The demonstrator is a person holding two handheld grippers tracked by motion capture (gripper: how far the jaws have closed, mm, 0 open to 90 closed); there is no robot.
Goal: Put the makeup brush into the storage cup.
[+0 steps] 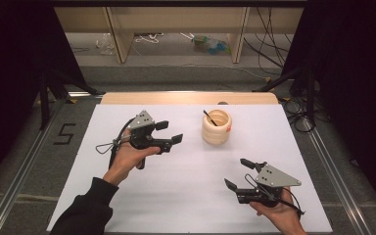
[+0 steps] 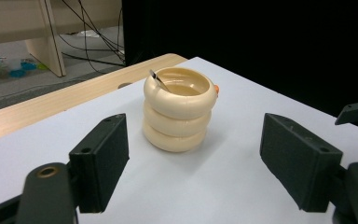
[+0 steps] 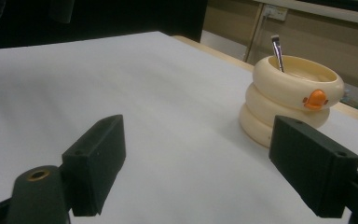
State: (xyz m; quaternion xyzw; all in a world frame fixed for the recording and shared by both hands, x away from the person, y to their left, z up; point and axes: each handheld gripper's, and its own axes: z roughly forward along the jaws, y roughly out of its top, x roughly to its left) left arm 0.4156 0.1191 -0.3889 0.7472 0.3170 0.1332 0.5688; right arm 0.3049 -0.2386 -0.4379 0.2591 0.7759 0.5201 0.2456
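- While nothing is gripped yet, the thing I'm working toward is the cream ringed cup (image 1: 216, 127), the one that looks like three stacked donuts. It sits upright on the white table (image 1: 176, 196), toward the far edge and a bit right of the middle, just short of the bare wooden strip (image 1: 186, 98) along that edge.
- It has a little orange duck-bill knob (image 3: 315, 99) on its top ring, facing the right side of the table.
- A thin dark-handled stick, a small brush (image 3: 277, 52) I'd guess, leans inside the cup against its rim, tip poking out. My read is that the cup is there as a holder for it, which is why it stands open-side up.
- Left gripper (image 1: 169, 132) is the closer one: it hangs just left of the cup, level with it, jaws spread wide with nothing between them. In the left gripper view the cup (image 2: 179, 108) sits dead ahead between the two black pads (image 2: 100, 161), apart from both, so it looks lined up for a reach.
- Right gripper (image 1: 239, 174) is down near the front right corner, well apart from the cup, also released and empty. From its view the cup is off to the right beyond the right-hand pad.
- Both grippers seem parked on either side so either one can go in.
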